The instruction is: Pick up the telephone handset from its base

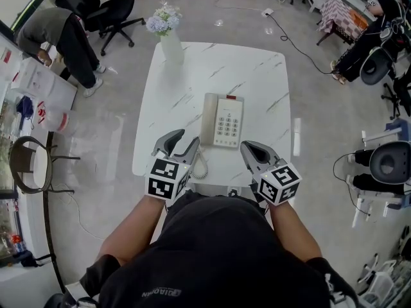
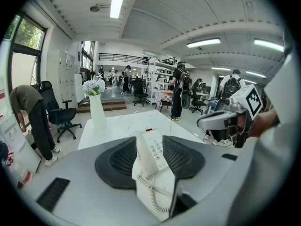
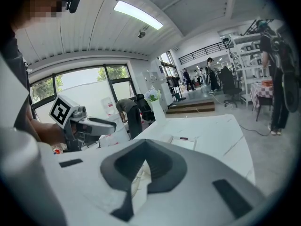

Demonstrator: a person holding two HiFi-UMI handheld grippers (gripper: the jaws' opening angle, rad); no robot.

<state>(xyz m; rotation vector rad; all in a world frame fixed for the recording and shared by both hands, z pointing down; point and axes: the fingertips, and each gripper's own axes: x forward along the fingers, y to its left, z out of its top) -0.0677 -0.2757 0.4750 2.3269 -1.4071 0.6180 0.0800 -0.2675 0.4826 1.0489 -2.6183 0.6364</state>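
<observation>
White marble tabletop (image 1: 192,63) fills the middle of this busy office floor, with a vase (image 1: 171,43) of flowers at its far edge and the telephone (image 1: 223,120) lying near the centre. From the head view, the handset (image 1: 209,119) is seated along the left side of the base, its coiled cord (image 1: 200,165) hanging off the near end. The left gripper (image 1: 185,140) sits at the near left, just short of that cord. The right gripper (image 1: 250,147) sits at the near right, beside the telephone's near corner. Neither touches the telephone.

From the left gripper view, its fingers (image 2: 117,166) stand wide apart. The telephone shows in the gap between them but farther off, so nothing is pinched. They look lined up on the handset side.

From the right gripper view, its fingers (image 3: 164,166) meet at the tips with only a slit of tabletop showing behind, and they hold nothing. The telephone lies beyond them on the tabletop.

As I read it, the task has barely started. The left gripper looks ready for the approach, but the reach, the squeeze on the handset and the lift off the base are all still to do.
</observation>
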